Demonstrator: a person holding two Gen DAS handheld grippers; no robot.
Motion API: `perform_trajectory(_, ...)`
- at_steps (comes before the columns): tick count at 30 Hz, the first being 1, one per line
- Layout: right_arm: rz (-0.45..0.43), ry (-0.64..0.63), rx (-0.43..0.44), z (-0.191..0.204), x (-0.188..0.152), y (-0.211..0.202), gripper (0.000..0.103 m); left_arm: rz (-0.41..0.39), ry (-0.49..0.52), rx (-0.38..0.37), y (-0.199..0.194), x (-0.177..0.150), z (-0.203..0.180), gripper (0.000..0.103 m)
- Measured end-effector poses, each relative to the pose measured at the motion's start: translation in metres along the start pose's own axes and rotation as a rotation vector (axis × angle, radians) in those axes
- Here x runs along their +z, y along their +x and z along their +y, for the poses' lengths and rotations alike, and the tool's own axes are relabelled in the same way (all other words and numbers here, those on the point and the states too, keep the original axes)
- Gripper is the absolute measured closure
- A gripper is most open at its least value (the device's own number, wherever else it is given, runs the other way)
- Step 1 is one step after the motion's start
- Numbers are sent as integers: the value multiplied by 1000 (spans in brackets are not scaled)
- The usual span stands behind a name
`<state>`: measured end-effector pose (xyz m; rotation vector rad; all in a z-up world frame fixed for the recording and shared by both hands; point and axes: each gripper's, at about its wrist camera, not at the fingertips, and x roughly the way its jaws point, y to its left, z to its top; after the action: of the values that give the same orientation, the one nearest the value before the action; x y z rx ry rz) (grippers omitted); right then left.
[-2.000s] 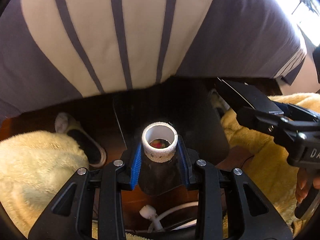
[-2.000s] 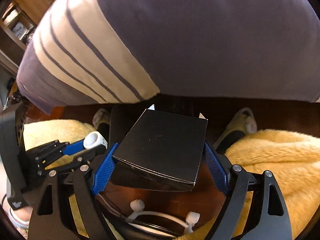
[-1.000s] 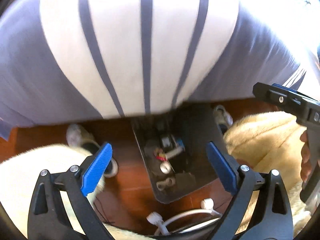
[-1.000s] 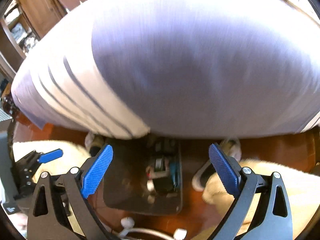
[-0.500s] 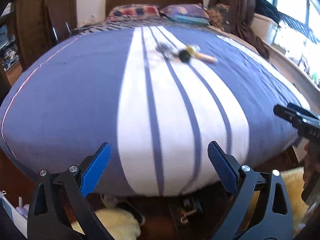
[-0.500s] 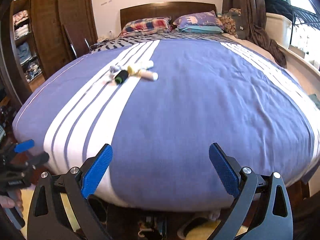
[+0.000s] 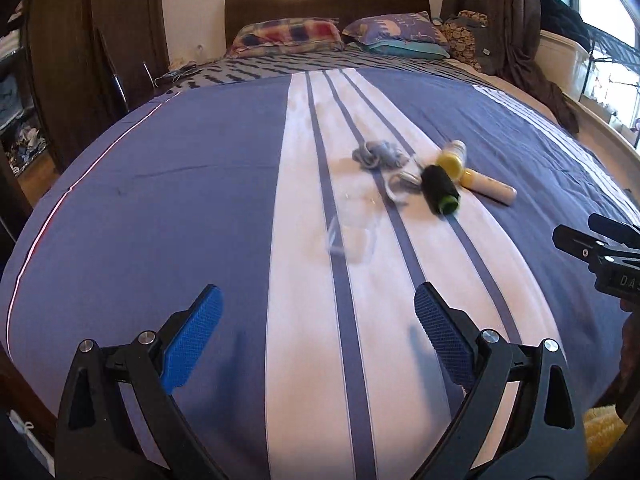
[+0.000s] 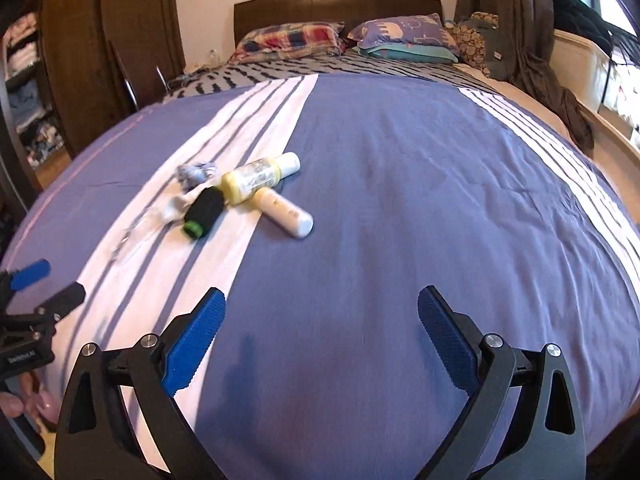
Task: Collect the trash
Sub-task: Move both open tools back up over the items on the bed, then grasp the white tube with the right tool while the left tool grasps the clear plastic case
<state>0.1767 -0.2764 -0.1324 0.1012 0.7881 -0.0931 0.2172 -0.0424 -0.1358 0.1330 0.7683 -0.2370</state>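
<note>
Blue-padded left gripper [image 7: 316, 334] and right gripper [image 8: 320, 334] both hover wide apart and empty over the bed [image 8: 400, 200]. Trash sits clustered further up: two yellow bottles [image 8: 260, 178], a black spool [image 8: 204, 212], a crumpled wad [image 7: 378, 154] and, possibly, clear plastic [image 7: 350, 236]. Round items could roll off the soft cover if nudged.

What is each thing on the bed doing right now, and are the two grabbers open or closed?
left gripper: open, empty, over the bed
right gripper: open, empty, over the bed
black spool: lying on its side
yellow bottle: lying down, cap on
cream bottle: lying down
grey wad: crumpled
clear plastic piece: lying flat, blurred
</note>
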Motion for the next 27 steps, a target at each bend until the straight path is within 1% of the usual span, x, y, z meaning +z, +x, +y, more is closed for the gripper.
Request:
perform_trajectory(2, 23, 6, 9, -3, 9, 14, 11, 18, -3, -17, 13, 8, -1, 12)
perform_trajectory(3, 37, 4, 7, -4, 13, 22, 14, 30, -5, -31, 21, 13, -2, 13)
perform_trajectory(4, 48, 0, 8, -4, 15, 28, 19, 42, -7, -41, 27, 15, -1, 17)
perform_trajectory(5, 59, -3, 9, -4, 18, 34, 21, 54, -12, -49, 33, 17, 0, 20)
perform_trajectory(6, 72, -9, 9, -4, 21, 43, 23, 69, -19, -56, 39, 19, 1, 25)
perform_trajectory(7, 75, -14, 5, -2, 23, 47, 24, 83, -26, -64, 46, 20, 1, 31)
perform_trajectory(8, 78, -21, 0, -1, 25, 51, 24, 92, -28, -68, 51, 21, 1, 34)
perform_trajectory(12, 88, -41, 8, 3, 40, 64, 29, 91, -10, -69, 65, 32, -3, 35)
perform_trajectory(14, 97, -52, 15, 7, 45, 71, 31, 92, -3, -82, 71, 37, -6, 37)
perform_trajectory(17, 105, -71, 24, 14, 51, 79, 36, 92, -4, -93, 75, 42, -9, 47)
perform_trajectory(18, 106, -75, 30, 16, 53, 82, 38, 91, -3, -96, 76, 43, -10, 52)
perform_trajectory(19, 108, -79, 33, 18, 54, 83, 43, 92, -1, -98, 78, 45, -11, 56)
perform_trajectory(20, 110, -85, 38, 20, 54, 85, 46, 93, 2, -100, 79, 46, -12, 58)
perform_trajectory(21, 111, -92, 45, 22, 55, 86, 55, 94, 4, -101, 79, 46, -12, 62)
perform_trajectory(22, 108, -98, 48, 24, 55, 86, 68, 92, 6, -104, 79, 46, -12, 68)
perform_trajectory(23, 106, -104, 47, 25, 55, 85, 70, 90, 7, -104, 77, 45, -12, 71)
perform_trajectory(25, 98, -102, 52, 25, 53, 82, 77, 92, 5, -112, 74, 42, -11, 71)
perform_trajectory(27, 93, -89, 62, 23, 52, 76, 82, 90, 4, -120, 69, 39, -11, 72)
